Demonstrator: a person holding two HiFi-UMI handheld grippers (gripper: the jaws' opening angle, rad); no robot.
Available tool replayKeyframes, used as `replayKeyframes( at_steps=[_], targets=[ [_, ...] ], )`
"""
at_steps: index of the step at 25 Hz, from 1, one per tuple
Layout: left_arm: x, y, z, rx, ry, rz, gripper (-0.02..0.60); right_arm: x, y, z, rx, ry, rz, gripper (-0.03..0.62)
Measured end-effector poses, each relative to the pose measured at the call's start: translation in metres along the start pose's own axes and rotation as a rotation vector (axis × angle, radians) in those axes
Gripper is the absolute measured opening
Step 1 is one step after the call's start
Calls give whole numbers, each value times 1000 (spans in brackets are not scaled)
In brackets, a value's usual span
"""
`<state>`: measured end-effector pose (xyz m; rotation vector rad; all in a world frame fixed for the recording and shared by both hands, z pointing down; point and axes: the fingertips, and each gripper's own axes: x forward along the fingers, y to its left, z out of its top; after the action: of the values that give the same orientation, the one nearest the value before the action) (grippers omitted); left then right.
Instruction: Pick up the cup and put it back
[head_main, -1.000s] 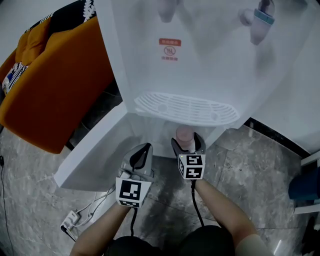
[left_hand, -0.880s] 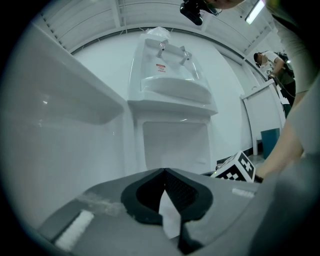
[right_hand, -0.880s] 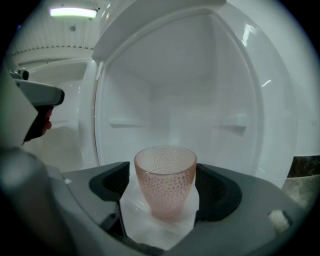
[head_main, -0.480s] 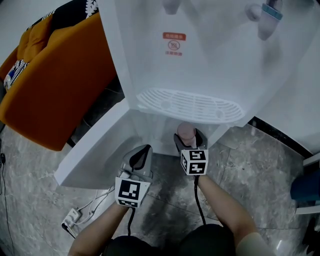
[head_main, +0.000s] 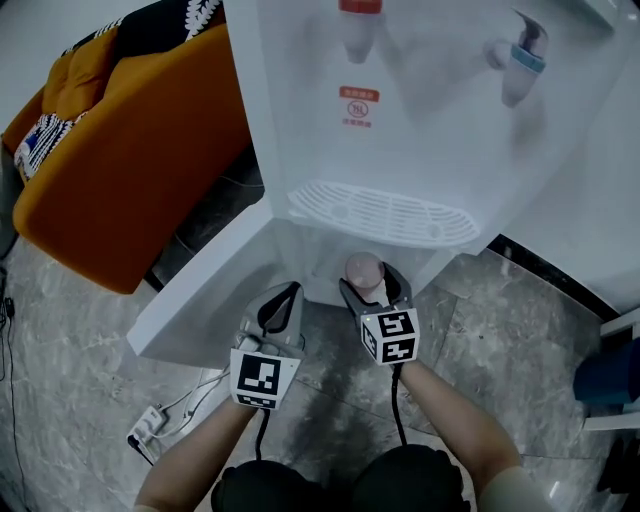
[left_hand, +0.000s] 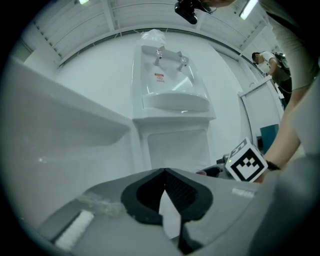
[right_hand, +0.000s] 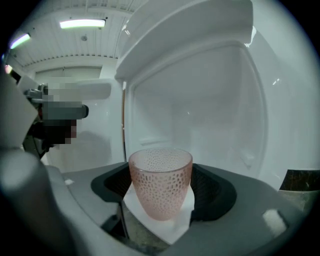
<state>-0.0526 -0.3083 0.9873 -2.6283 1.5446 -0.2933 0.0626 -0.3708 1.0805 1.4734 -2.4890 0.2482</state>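
Before the open dispenser cabinet (right_hand: 210, 110), right gripper (head_main: 372, 284) jaws, just closing, grip the cup (head_main: 364, 268), raised since earlier; left gripper (head_main: 288, 298) jaws together, empty.

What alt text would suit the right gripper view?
A pink dimpled cup stands upright, gripped between the jaws of the right gripper, which have just been closing on it. Behind it is an open white cabinet.

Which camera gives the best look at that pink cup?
The right gripper view: the cup fills the middle, upright, its dotted wall and open rim clear. The head view shows only its top from above. In the left gripper view I cannot make it out.
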Motion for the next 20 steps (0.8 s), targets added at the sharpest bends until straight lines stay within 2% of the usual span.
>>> replayKeyframes(
  at_steps=[5,9,13,17,20],
  targets=[
    [-21,7,33,-18,1,15,2,-34,18,29,-21,18,43,369],
    [-43,4,84,23,-23,-13,2,-71,31,62,-96,44,91,370],
    [-65,-8,137,62,-7,-46,2,-115,39,98,-137,94,129,370],
    [-84,-12,184,51,30,-68,2,-156,55,136,-98,150,126,370],
    [-98,-14,223,89,68,-98,2,-185,64,174,-47,165,123,370]
  ],
)
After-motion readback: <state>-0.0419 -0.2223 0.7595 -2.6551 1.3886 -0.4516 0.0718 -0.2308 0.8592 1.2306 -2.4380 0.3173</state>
